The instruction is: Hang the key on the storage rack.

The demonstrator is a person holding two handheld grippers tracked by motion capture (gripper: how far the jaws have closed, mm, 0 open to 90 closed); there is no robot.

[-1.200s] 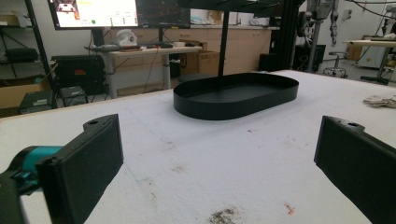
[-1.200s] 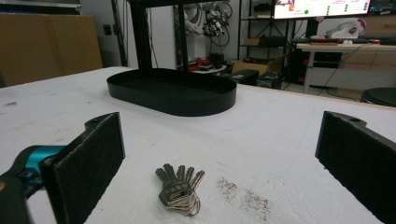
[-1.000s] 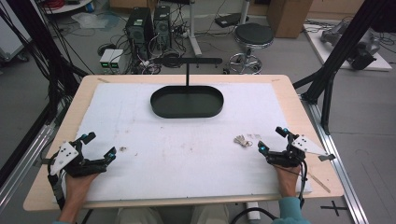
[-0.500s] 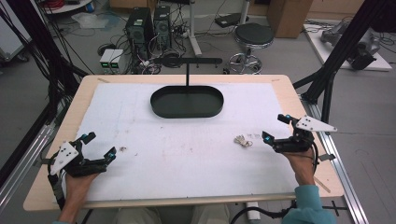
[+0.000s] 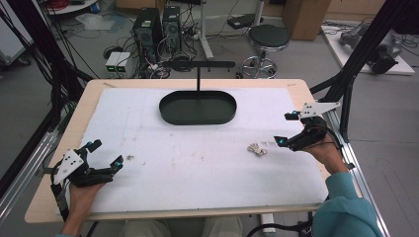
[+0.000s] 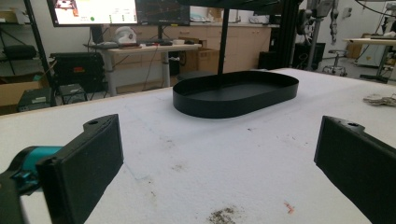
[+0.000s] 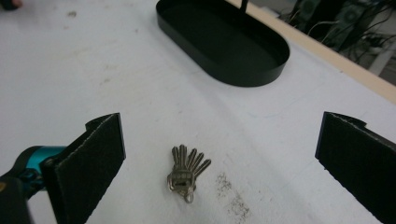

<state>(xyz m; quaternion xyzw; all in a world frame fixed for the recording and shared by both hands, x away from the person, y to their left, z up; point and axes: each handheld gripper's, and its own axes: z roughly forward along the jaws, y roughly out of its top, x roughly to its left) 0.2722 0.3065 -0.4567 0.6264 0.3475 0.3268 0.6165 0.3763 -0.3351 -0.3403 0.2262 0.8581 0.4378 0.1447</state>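
A bunch of silver keys (image 5: 256, 148) lies flat on the white table cover, right of centre; the right gripper view shows the keys (image 7: 186, 170) fanned out between the two black pads. My right gripper (image 5: 287, 129) is open, held a little above the table just right of the keys, its jaws pointing left toward them. A black oval tray (image 5: 197, 107) with an upright post stands at the back centre, and its rim (image 6: 236, 92) is seen ahead in the left gripper view. My left gripper (image 5: 105, 153) rests open on the table at the front left, with nothing between its jaws.
The white cover (image 5: 197, 163) has small dark smudges near the left gripper and beside the keys. The wooden table edge (image 5: 79, 123) frames it. A black frame strut (image 5: 346, 89) rises close behind the right hand. Computers and a stool stand on the floor beyond.
My right gripper has lifted from the front right of the table and moved away from me and turned left, coming up beside the keys. The left gripper has not moved.
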